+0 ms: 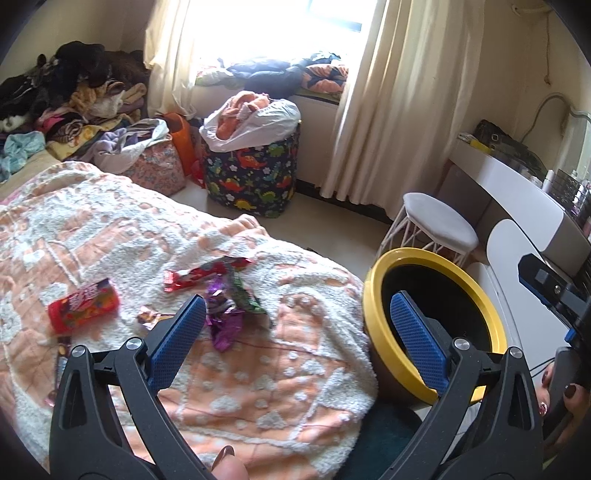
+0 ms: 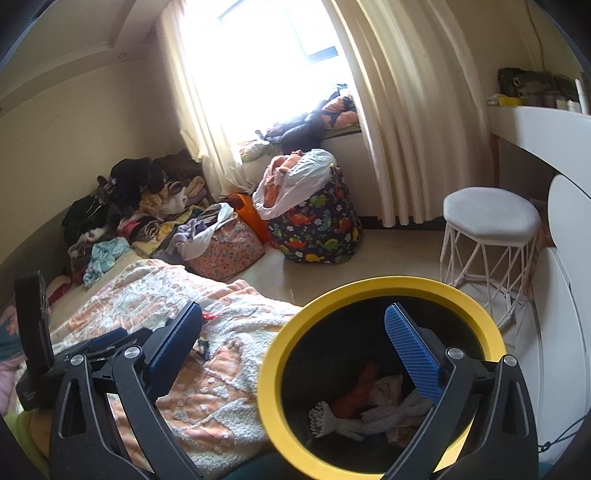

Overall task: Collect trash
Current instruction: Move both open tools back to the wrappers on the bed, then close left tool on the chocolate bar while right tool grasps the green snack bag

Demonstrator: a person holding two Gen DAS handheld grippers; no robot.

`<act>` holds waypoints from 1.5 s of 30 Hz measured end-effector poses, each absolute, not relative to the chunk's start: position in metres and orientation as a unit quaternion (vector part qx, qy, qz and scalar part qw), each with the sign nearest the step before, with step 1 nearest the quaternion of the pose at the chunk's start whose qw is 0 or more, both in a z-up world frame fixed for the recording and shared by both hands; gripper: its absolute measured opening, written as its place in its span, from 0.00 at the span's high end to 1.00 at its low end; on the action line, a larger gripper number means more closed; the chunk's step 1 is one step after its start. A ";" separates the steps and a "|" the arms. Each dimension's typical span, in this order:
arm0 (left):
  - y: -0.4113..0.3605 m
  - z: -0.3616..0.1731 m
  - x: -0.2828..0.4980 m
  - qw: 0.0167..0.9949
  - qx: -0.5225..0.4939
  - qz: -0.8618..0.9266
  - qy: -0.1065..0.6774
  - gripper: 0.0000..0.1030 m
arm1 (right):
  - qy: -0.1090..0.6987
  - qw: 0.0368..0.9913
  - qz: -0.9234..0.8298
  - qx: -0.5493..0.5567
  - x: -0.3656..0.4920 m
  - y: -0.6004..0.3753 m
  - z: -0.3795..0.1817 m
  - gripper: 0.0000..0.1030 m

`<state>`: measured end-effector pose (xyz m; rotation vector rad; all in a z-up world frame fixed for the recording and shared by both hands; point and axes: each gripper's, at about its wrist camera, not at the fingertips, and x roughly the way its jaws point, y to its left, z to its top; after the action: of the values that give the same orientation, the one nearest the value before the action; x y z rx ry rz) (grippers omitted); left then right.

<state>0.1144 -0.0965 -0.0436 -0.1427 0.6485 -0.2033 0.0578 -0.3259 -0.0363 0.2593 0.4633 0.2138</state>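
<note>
Several snack wrappers lie on the pink and white blanket [image 1: 110, 229] in the left wrist view: a red packet [image 1: 84, 303], a long red wrapper [image 1: 207, 274], a purple foil wrapper [image 1: 223, 323], a green one [image 1: 245, 293] and a small scrap [image 1: 149, 317]. My left gripper [image 1: 297, 317] is open and empty, just short of the purple wrapper. A yellow-rimmed black bin [image 1: 373, 314] stands at the bed's right edge. My right gripper [image 2: 293, 334] is open and empty over the bin [image 2: 266, 373], which holds white and orange trash [image 2: 369, 402].
A white stool [image 1: 439, 221] and a white desk [image 1: 506, 181] stand to the right. A dinosaur-print hamper [image 1: 255, 170], a floral bag [image 1: 157, 168] and piled clothes [image 1: 74, 92] sit beyond the bed below the curtained window [image 1: 280, 22].
</note>
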 end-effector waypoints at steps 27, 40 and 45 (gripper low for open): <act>0.000 -0.049 0.108 0.948 -0.110 -0.016 0.298 0.11 | 0.275 0.939 0.209 -0.001 0.071 -0.189 -0.056 0.06; 0.055 -0.074 0.106 0.936 -0.136 0.037 0.322 0.11 | 0.327 0.921 0.212 -0.021 0.118 -0.150 -0.082 0.06; 0.073 -0.085 0.103 0.930 -0.147 0.054 0.334 0.11 | 0.344 0.915 0.211 -0.020 0.134 -0.142 -0.092 0.07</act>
<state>0.1026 0.0735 -0.0846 -0.3019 0.6834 0.1101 0.1341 -0.1422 -0.0915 -0.0408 0.7085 0.4353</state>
